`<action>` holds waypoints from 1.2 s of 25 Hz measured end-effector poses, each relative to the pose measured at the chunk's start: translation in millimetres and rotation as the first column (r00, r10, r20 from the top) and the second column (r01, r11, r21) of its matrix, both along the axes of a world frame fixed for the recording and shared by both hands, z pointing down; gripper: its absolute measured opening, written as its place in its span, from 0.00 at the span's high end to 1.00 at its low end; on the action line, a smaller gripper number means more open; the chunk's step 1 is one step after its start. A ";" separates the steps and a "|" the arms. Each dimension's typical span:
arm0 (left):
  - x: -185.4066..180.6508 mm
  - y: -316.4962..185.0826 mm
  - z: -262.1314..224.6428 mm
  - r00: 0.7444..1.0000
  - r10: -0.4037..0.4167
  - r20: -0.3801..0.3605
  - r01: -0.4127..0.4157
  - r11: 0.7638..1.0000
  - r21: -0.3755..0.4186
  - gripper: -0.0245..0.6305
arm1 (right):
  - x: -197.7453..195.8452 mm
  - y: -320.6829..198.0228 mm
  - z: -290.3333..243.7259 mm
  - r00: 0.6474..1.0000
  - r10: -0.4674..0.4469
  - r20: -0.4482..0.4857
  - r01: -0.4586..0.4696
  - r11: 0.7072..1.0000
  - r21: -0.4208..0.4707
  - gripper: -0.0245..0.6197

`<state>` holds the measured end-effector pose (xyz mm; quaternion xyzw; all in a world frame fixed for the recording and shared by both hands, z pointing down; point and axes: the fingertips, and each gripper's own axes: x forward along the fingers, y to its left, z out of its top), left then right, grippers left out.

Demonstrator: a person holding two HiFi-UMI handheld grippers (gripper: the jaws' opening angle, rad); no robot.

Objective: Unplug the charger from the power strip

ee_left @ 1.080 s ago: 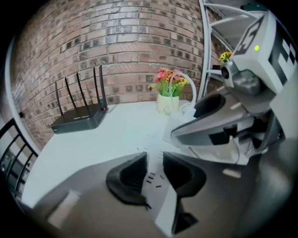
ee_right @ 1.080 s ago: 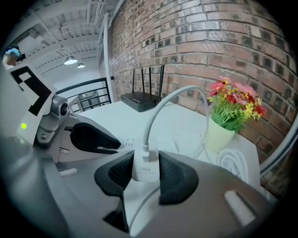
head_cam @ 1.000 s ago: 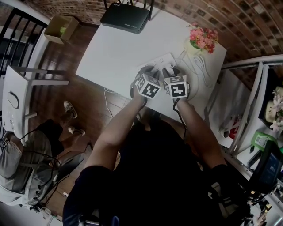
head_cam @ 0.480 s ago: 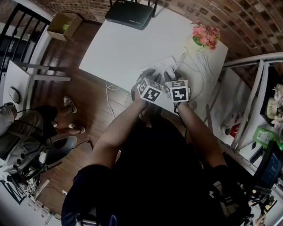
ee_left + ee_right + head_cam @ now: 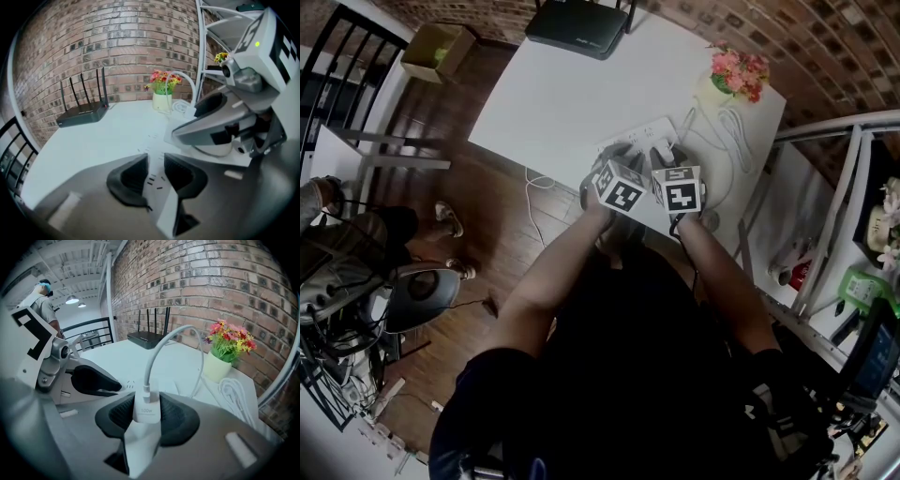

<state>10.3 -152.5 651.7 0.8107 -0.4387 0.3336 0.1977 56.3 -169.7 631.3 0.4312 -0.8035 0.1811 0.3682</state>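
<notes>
The white power strip (image 5: 639, 131) lies on the white table (image 5: 553, 103), near its front right. A white charger (image 5: 146, 409) marked 100w stands in the strip, its white cable (image 5: 159, 348) arching up and away. My right gripper (image 5: 147, 417) is shut on the charger's body, one pad against each side. Next to it, my left gripper (image 5: 154, 172) hangs over the strip's top with its jaws a narrow gap apart; socket slots show through the gap and nothing sits between the pads. In the head view both grippers, left (image 5: 617, 155) and right (image 5: 662, 155), hide the charger.
A black router (image 5: 579, 21) stands at the table's far edge. A pot of flowers (image 5: 733, 80) and a coiled white cable (image 5: 727, 131) lie at the right. White shelving (image 5: 825, 216) flanks the table's right side. A person (image 5: 337, 253) is at the left on the floor.
Both grippers stay at the power strip, the right one's grip on the charger unchanged. The head view has shifted slightly, and the person at the left has moved.
</notes>
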 end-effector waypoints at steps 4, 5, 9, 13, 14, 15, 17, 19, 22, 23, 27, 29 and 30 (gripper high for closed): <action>0.0 -0.1 0.1 1.000 0.002 0.001 -0.002 1.000 0.002 0.79 | -0.3 -0.6 -0.5 1.000 0.001 0.006 -0.001 1.000 -0.002 0.75; 0.0 0.0 0.0 1.000 0.002 0.002 -0.002 1.000 0.002 0.79 | 0.0 -0.5 -0.4 1.000 0.004 0.011 -0.004 1.000 -0.005 0.75; 1.3 -0.1 -0.5 1.000 -0.001 0.002 0.001 1.000 0.003 0.79 | 0.2 -0.4 -2.5 1.000 0.003 0.009 -0.003 1.000 0.000 0.75; 0.6 -1.7 -0.2 1.000 -0.009 0.003 0.009 1.000 0.001 0.79 | -3.9 -2.5 -16.0 0.999 -0.034 -0.006 0.034 0.997 0.065 0.75; 0.0 -1.7 0.0 1.000 -0.011 0.005 0.011 1.000 0.001 0.79 | -4.3 -4.0 -18.4 0.999 -0.033 0.002 0.033 0.997 0.069 0.75; -0.3 -1.4 0.2 1.000 -0.012 0.007 0.012 1.000 0.003 0.79 | -3.5 -5.4 -19.9 1.000 -0.024 0.014 0.023 0.998 0.064 0.75; 0.0 -0.6 0.5 1.000 -0.013 0.007 0.013 1.000 0.004 0.79 | 2.7 -6.8 -21.7 0.999 0.004 0.034 -0.006 0.999 0.051 0.75; 0.2 -0.9 -0.1 1.000 -0.012 0.005 0.012 1.000 0.003 0.79 | 8.5 -6.7 -25.7 0.998 0.028 0.058 -0.031 0.998 0.047 0.75; -0.2 -1.3 -1.2 1.000 -0.008 0.015 0.008 1.000 0.016 0.79 | 10.8 -3.5 -35.1 0.991 0.052 0.124 -0.057 0.998 0.036 0.75; 0.2 -1.0 -1.3 1.000 -0.005 0.019 0.004 1.000 0.023 0.80 | 11.0 -1.6 -38.7 0.986 0.060 0.153 -0.065 0.997 0.030 0.75; 0.8 1.6 -1.1 1.000 0.016 0.006 -0.016 1.000 0.013 0.81 | 15.9 7.6 -52.3 0.953 0.116 0.281 -0.115 0.993 -0.021 0.74; -4.5 2.3 -8.2 1.000 0.016 0.015 -0.017 0.999 0.036 0.79 | 21.0 12.4 -58.7 0.929 0.151 0.338 -0.142 0.989 -0.050 0.74; -9.1 2.3 -16.2 1.000 0.011 0.026 -0.013 0.998 0.069 0.79 | 23.9 14.9 -61.5 0.916 0.168 0.365 -0.155 0.986 -0.064 0.74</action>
